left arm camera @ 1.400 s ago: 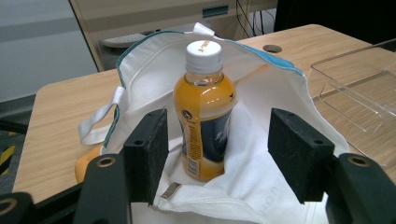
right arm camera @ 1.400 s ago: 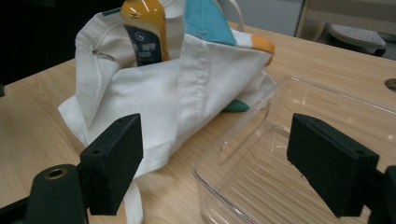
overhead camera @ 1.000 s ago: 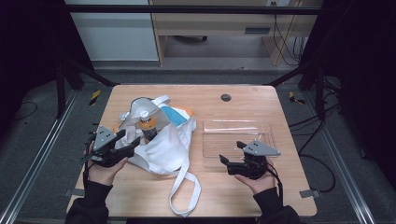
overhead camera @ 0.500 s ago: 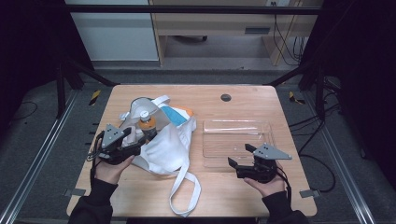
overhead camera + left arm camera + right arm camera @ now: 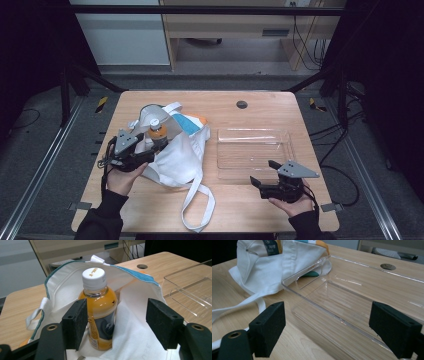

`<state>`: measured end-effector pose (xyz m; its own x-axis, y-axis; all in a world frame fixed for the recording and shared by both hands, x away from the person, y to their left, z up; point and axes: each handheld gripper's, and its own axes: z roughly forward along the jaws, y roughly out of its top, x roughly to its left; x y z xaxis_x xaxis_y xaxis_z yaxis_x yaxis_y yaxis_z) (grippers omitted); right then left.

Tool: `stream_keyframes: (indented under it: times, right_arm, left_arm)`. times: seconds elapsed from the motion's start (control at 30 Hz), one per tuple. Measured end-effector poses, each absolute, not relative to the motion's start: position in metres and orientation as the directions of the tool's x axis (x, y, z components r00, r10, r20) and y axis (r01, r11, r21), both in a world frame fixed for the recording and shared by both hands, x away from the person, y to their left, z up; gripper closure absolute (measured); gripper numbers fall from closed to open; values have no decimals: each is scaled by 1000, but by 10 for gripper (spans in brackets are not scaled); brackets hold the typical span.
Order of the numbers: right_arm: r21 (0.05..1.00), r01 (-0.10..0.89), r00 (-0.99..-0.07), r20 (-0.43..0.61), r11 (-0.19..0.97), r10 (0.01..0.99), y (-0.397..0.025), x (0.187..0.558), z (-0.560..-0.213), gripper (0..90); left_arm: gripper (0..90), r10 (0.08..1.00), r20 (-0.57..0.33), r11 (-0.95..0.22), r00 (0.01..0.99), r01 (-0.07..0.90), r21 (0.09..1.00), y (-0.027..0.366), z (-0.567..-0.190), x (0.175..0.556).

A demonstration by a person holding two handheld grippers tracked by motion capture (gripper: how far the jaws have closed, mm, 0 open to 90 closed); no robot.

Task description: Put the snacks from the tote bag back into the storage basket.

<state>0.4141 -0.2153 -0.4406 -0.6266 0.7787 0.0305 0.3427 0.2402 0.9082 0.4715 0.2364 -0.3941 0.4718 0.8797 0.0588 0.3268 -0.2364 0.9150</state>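
High view: left gripper (image 5: 148,152) at bottle (image 5: 157,133).

A light wooden table (image 5: 150,210) stands on grey floor (image 5: 45,150), a wooden desk (image 5: 225,30) behind.

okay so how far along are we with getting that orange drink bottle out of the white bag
Done: little so far. The clear tray holds nothing, and the bottle stands inside the white bag, cap on.
In hand: the left gripper is open at the bag's mouth, jaws to either side of the bottle without clamping it. The right gripper is open, facing the tray's near wall.
Left: grip the bottle, lift it out, probably set it in the tray.
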Motion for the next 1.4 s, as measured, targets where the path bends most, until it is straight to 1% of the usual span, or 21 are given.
stream_keyframes:
  times: [0.33, 0.6, 0.8, 0.93, 1.2, 1.3, 1.4]
  right_arm:
    - [898, 357, -629, 28, 257, 777, -227, 401, -448, 126]
    - [899, 366, -614, 38, 241, 789, -233, 396, -450, 126]
    - [896, 375, -608, 43, 239, 792, -234, 395, -452, 126]
    - [893, 377, -612, 43, 244, 790, -233, 394, -453, 126]
    - [891, 385, -610, 50, 241, 791, -234, 392, -455, 126]
    - [890, 386, -610, 48, 243, 791, -234, 392, -455, 126]
    - [890, 384, -611, 47, 245, 790, -234, 392, -455, 126]
  left_arm:
    - [335, 879, 62, -233, 473, 312, 921, 236, -390, 477]
    - [334, 883, 60, -227, 465, 312, 922, 231, -388, 484]
    - [333, 885, 86, -246, 457, 303, 921, 227, -386, 491]
    - [331, 890, 87, -239, 448, 295, 925, 228, -383, 496]
    - [337, 896, 45, -203, 441, 317, 927, 233, -384, 512]
    - [352, 902, 59, -218, 428, 331, 918, 233, -389, 519]
    - [366, 903, 55, -216, 426, 340, 915, 232, -392, 522]
